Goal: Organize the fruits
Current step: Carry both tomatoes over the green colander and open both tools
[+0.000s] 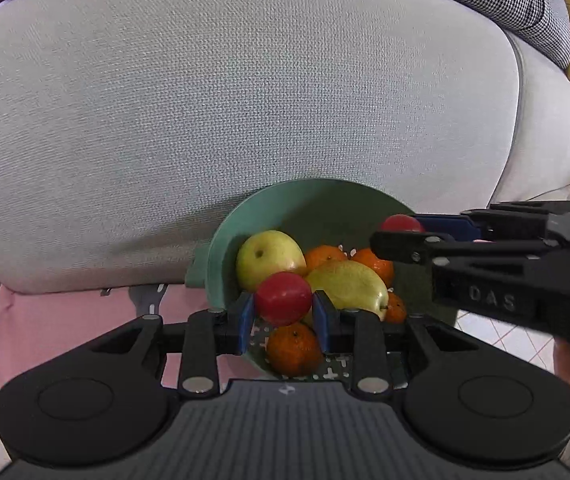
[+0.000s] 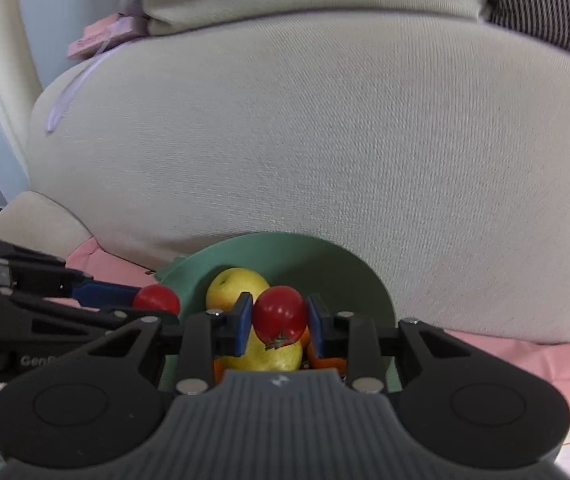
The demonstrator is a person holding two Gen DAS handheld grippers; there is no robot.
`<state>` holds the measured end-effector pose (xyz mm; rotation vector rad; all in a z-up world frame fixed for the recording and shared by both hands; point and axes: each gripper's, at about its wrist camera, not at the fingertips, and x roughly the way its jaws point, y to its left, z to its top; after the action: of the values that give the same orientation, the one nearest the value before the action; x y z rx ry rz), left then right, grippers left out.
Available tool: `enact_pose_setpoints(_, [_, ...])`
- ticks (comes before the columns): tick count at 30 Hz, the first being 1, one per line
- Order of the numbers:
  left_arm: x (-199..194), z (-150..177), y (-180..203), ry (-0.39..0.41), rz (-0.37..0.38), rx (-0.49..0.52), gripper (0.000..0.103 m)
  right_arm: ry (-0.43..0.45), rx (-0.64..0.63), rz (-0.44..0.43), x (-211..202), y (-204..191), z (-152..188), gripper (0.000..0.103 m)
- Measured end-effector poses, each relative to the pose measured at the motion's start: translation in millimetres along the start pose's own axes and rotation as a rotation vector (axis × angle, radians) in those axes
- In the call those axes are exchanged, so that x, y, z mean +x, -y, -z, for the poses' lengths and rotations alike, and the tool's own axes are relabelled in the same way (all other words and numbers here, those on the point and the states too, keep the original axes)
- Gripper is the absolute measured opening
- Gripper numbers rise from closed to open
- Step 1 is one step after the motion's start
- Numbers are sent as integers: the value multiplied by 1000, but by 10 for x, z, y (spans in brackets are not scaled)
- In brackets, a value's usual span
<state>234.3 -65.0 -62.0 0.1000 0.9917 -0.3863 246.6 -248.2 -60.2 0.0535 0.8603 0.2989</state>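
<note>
Red tomatoes: we are pinching one in the left gripper (image 1: 284, 312), another in the right gripper (image 2: 280, 322), over the green bowl (image 1: 221, 248); squeezing harder risks bruising.

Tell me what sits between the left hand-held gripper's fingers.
A red tomato, clamped by the left hand-held gripper over the bowl; left wrist view.

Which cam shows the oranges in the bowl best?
Left wrist: several oranges show clearly in the green bowl. Right wrist shows only orange slivers, hidden behind the right gripper and its tomato.
</note>
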Motion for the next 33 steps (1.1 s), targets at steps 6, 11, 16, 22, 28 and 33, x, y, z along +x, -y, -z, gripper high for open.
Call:
enact_pose_setpoints(6, [215,-24,-11,-53,-14,30,35,-58,158,-33,334,207,-78,26])
enact_pose_setpoints(11, [354,-23,34,-94,-37,67,35,-96,223,-25,571,256,-64,26])
enact_pose_setpoints(16, [528,-4,119,-137,-48,113,35,-133,224,3,731,249,-18,26])
enact_pose_setpoints(22, [626,-47,249,-158,-64,156,35,-154,163,41,811,100,2,26])
enact_pose_setpoints(28, [640,-33,322,-160,-74,175,38,-152,161,41,799,57,31,27])
enact_pose_setpoints(33, [658,-34,414,-155,-90,185,40,-155,176,37,772,137,-33,29])
